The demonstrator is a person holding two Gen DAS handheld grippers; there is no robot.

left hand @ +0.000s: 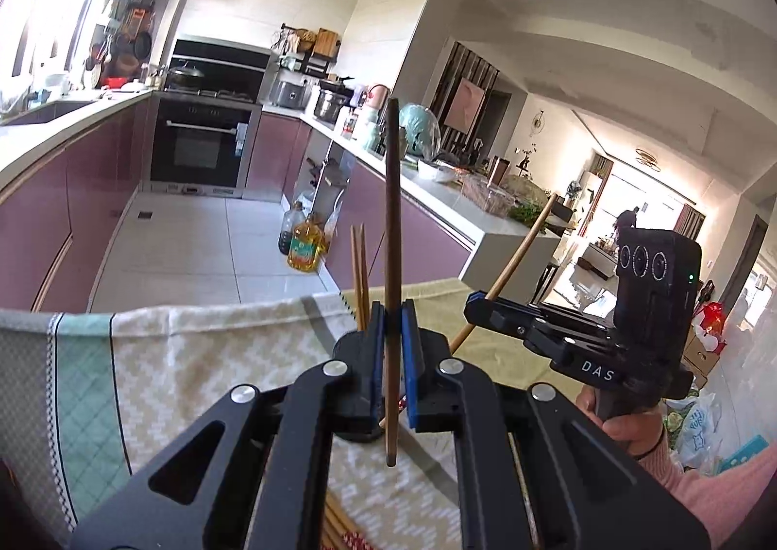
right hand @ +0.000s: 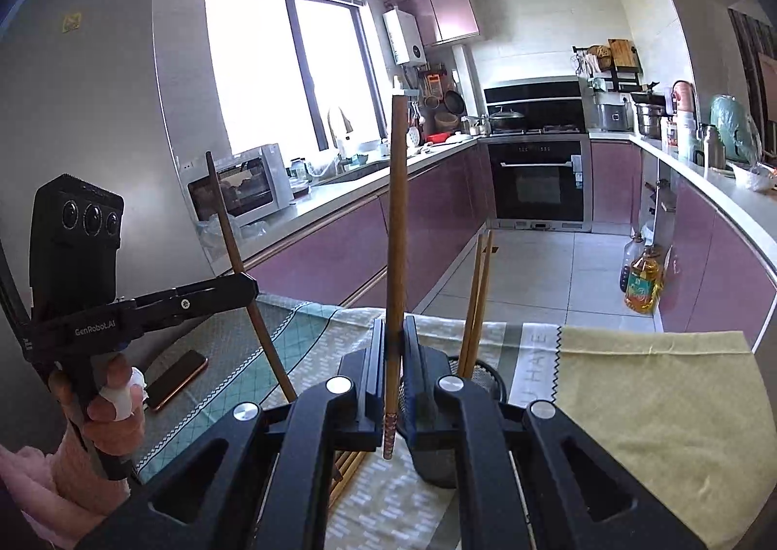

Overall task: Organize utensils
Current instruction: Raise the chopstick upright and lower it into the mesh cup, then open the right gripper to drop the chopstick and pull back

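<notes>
While we look through the left wrist camera, our left gripper (left hand: pixel 392 355) has its blue pads clamped on a dark chopstick (left hand: pixel 392 229) that stands nearly upright, its top far above the fingers and its lower end hanging just over the patterned cloth (left hand: pixel 194 355). Just left of the fingers, two pale chopsticks (left hand: pixel 359 268) rise together. To the right, our right gripper (left hand: pixel 478 302) grips a light chopstick (left hand: pixel 522 253) that leans to the right. More chopsticks (left hand: pixel 340 525) lie on the cloth at the near edge.

Through the right wrist camera, our right gripper (right hand: pixel 393 355) pinches the light chopstick (right hand: pixel 396 229) upright, its patterned tip low between the arms. Right of it, the two pale chopsticks (right hand: pixel 478 297) stand in a dark mesh holder (right hand: pixel 485 375). At left, our left gripper (right hand: pixel 245 285) holds the dark chopstick (right hand: pixel 238 258) tilted, with a phone (right hand: pixel 177 377) lying on the cloth near it.
</notes>
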